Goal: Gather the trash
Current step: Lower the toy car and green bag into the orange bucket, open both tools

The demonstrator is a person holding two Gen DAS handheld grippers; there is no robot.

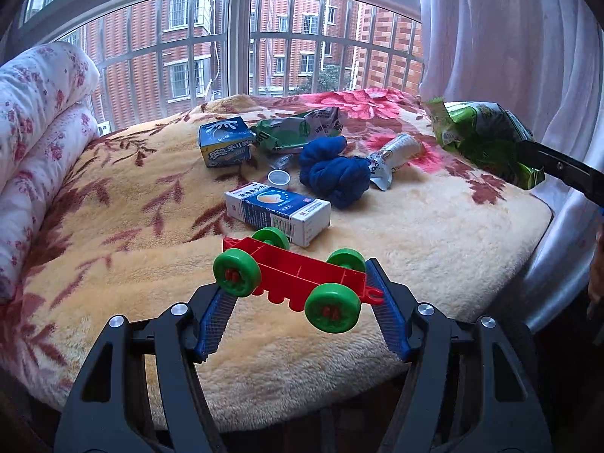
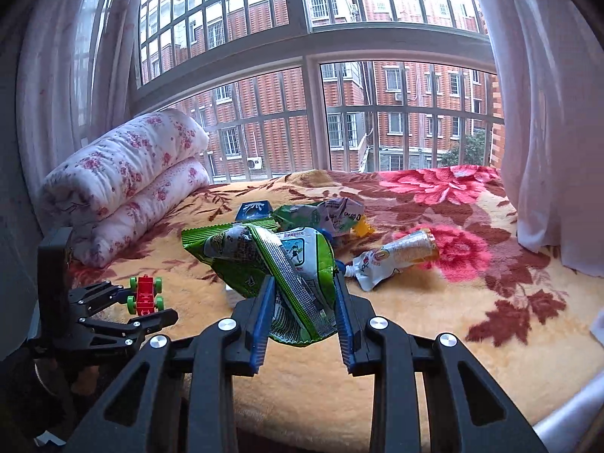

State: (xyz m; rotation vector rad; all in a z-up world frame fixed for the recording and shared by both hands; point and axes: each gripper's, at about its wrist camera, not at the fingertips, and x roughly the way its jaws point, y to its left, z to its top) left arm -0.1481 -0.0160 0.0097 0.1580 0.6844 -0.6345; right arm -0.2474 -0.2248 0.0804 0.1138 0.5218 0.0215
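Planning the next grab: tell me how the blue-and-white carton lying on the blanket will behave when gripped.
The carton looks like thin card, so it will probably dent under the pads. Its flat side lies on the plush blanket, so rolling seems unlikely. Probably light if empty; contents cannot be seen.

Rolled floral quilt (image 2: pixel 124 185), blue cloth bundle (image 1: pixel 334 170), barred window (image 2: pixel 339 75), curtain (image 1: pixel 509 37).

The left gripper (image 1: pixel 302 302) clamps wide across what it holds, while the right gripper (image 2: pixel 302 313) pinches narrowly, both angled downward.
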